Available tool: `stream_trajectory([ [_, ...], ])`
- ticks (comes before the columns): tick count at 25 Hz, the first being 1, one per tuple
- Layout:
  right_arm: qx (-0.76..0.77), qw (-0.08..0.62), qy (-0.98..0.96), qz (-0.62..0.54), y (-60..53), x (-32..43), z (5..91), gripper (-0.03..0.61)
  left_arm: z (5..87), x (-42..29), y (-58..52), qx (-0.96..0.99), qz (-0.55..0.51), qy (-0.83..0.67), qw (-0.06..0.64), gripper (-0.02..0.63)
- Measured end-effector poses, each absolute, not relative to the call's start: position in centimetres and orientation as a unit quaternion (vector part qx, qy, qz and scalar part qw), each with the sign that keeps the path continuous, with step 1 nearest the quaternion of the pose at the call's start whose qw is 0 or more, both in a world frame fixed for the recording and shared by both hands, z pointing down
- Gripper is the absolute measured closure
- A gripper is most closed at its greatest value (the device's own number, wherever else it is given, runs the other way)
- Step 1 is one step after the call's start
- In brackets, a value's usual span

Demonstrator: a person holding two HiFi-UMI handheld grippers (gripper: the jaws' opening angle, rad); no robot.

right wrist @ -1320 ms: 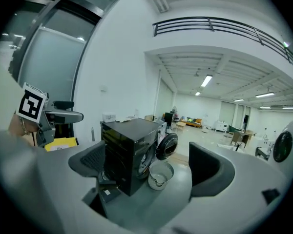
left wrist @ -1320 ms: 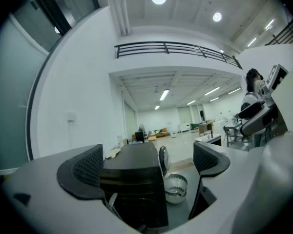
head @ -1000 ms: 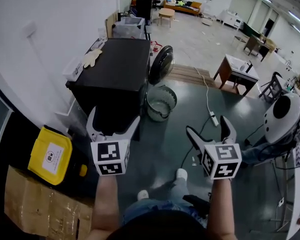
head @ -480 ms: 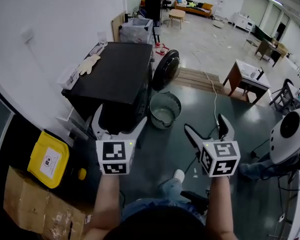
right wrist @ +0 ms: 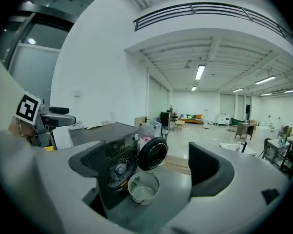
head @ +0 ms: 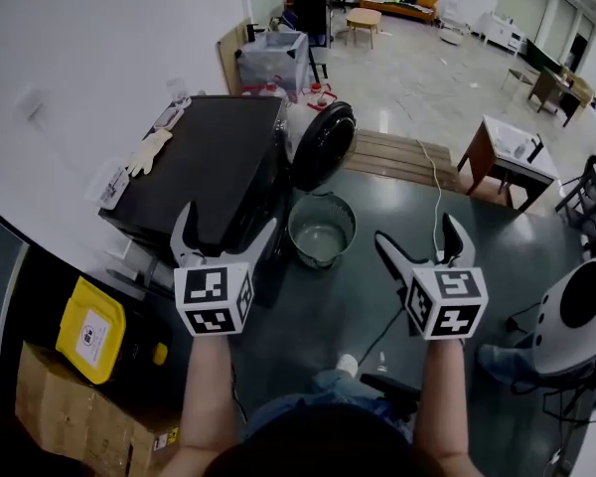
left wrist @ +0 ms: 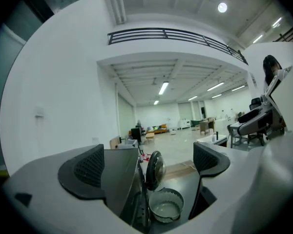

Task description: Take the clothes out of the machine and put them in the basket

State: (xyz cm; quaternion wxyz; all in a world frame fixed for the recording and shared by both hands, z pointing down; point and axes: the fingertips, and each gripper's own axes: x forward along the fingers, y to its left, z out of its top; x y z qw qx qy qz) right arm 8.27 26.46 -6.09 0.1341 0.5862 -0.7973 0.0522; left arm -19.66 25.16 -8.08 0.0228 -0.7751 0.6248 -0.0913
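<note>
Both tongs are spread wide and carry nothing: the left tongs (head: 225, 229) and the right tongs (head: 417, 235) are held out level ahead of you. Over the last second you have walked closer. The black machine (head: 219, 162) and the basket (head: 322, 235) now sit larger and nearer in the head view, and the basket has come to lie between your two tongs at 12 o'clock. That puts you nearly in reach, though neither tongs is at the drum yet.

The round door (head: 323, 145) stands swung open at about 12 o'clock of the basket. The right gripper view shows a pale bundle, likely the clothes (right wrist: 120, 169), lying inside the drum. The basket is empty and sits on the floor just in front of the opening.

A pale glove (head: 147, 152) lies on top of the machine at 10 o'clock. A yellow bin (head: 84, 328) and a cardboard box (head: 60, 405) sit at 8 o'clock, clear of your path. A cable (head: 439, 192) runs along the floor at 2 o'clock of the basket, so mind your feet. The open door crowds the far side of the drum mouth, so coming in from the near side looks easier.
</note>
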Motion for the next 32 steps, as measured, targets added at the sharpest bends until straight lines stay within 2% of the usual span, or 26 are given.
stream_trajectory([
  [6,0.575,0.177,-0.795,0.08,21.9,14.6,-2.1,0.051,-3.4,-14.5,21.4,-0.768,-0.127,0.627,-0.022,0.046],
  [10,0.575,0.16,-0.796,0.101,19.5,16.8,-0.9,0.051,-3.4,-12.6,19.1,-0.763,-0.135,0.632,-0.015,0.046],
  [20,0.594,0.182,-0.767,0.157,15.6,20.5,4.5,0.051,1.7,-10.2,12.8,-0.766,-0.195,0.611,-0.04,0.046],
  [28,0.607,0.232,-0.732,0.204,11.4,19.6,9.5,0.078,8.8,-9.0,6.7,-0.783,-0.21,0.573,-0.121,0.048],
  [32,0.604,0.22,-0.724,0.252,7.7,16.1,11.2,0.08,12.3,-9.2,4.2,-0.797,-0.24,0.53,-0.163,0.048],
])
